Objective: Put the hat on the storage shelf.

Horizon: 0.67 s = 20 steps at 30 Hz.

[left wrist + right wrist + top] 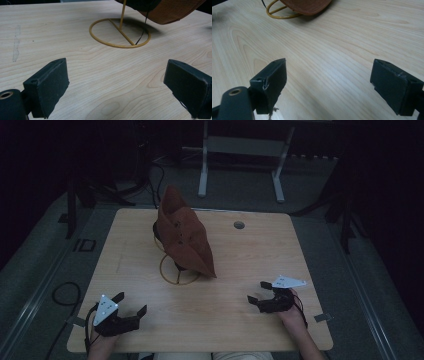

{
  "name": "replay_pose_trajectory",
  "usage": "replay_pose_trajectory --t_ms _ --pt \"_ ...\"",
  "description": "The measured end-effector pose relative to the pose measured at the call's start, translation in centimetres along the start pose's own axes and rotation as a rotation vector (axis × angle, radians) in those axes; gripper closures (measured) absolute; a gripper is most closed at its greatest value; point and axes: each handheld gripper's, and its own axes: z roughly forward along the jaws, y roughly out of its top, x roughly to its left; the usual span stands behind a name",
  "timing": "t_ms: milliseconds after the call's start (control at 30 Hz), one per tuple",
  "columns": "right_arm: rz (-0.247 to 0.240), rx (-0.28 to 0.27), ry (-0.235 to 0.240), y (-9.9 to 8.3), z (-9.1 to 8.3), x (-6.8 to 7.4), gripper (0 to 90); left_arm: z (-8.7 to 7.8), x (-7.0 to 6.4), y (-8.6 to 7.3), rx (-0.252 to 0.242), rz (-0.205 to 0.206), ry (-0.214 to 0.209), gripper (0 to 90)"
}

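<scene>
A brown hat hangs tilted on a thin yellow wire stand whose ring base rests on the wooden table, left of its middle. My left gripper lies near the front left edge, open, nothing between its jaws. In the left gripper view the ring base and the hat's brim lie ahead, with a black cord hanging into the ring. My right gripper rests open at the front right. In the right gripper view the hat and ring sit far ahead.
A round cable hole is set into the table's far right part. Behind the table stands a white frame on the grey floor. Dark stands flank the table at left and right. A cable loop lies on the floor.
</scene>
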Motion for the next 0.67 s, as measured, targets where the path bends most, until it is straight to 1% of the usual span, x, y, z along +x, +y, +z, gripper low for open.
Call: replay_pose_trajectory --t_ms 67,200,300,333,533,667 --pt "-0.004 0.002 -0.007 -0.4 -0.4 0.0 13.6 0.0 0.0 0.0 0.000 -0.001 -0.001 6.1" --pt "-0.020 0.027 -0.021 -1.1 -1.2 0.0 13.5 0.0 0.0 0.0 0.001 0.000 -0.001 6.1" --pt "-0.028 0.027 -0.019 -1.5 -1.7 0.0 13.4 0.0 0.1 0.0 0.002 -0.001 -0.001 6.1" --pt "-0.028 0.029 -0.017 -1.7 -2.0 0.0 13.4 0.0 0.1 0.0 0.001 -0.002 -0.002 6.1" --pt "-0.025 0.018 -0.044 -2.3 -3.1 -0.5 13.4 0.0 0.0 -0.1 0.003 -0.001 -0.001 6.1" --pt "-0.007 0.026 -0.059 -2.8 -3.5 -1.0 13.4 0.0 0.0 -0.1 0.004 0.001 -0.002 6.1"
